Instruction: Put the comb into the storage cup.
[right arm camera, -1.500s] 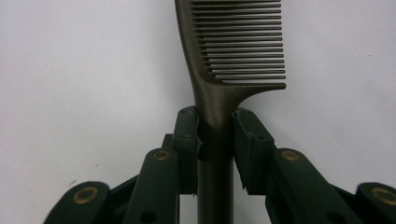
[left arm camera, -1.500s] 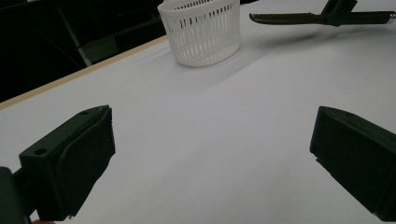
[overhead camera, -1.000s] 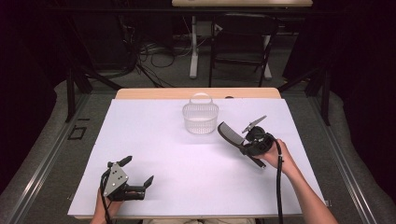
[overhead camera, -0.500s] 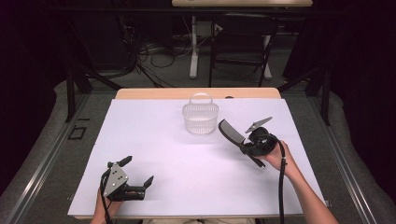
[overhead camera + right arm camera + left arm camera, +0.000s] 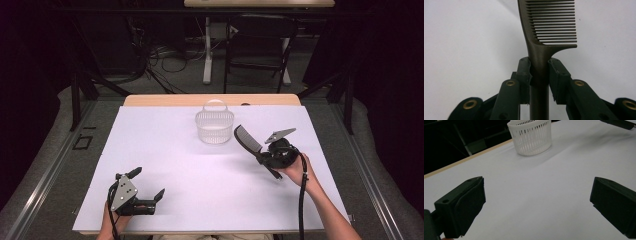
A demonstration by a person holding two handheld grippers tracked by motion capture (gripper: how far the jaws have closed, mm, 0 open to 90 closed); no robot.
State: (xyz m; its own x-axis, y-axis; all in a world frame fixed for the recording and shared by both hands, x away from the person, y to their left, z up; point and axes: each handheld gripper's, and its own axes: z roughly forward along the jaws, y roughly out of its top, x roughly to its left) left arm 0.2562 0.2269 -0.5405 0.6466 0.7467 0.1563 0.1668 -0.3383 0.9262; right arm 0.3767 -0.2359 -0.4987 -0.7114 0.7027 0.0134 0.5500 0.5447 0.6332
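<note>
A dark comb (image 5: 246, 137) is clamped by its handle in my right gripper (image 5: 261, 156), which is shut on it above the table's right half. In the right gripper view the comb (image 5: 541, 37) rises from between the two pads, teeth pointing right. Its toothed end reaches toward the white slotted basket (image 5: 214, 127), stopping just right of it and clear of the rim. My left gripper (image 5: 148, 184) rests near the front left edge, jaws wide apart with nothing between them. Far off in the left gripper view stands the basket (image 5: 531, 135).
A white sheet (image 5: 190, 170) covers the table, with a wooden strip (image 5: 210, 100) bare at the far edge. A chair and cables stand on the floor beyond. The cable of the right gripper (image 5: 301, 200) trails along the person's forearm.
The right gripper has shifted slightly with the comb, tilting its toothed end a little more upright beside the basket. The left gripper has stayed put.
</note>
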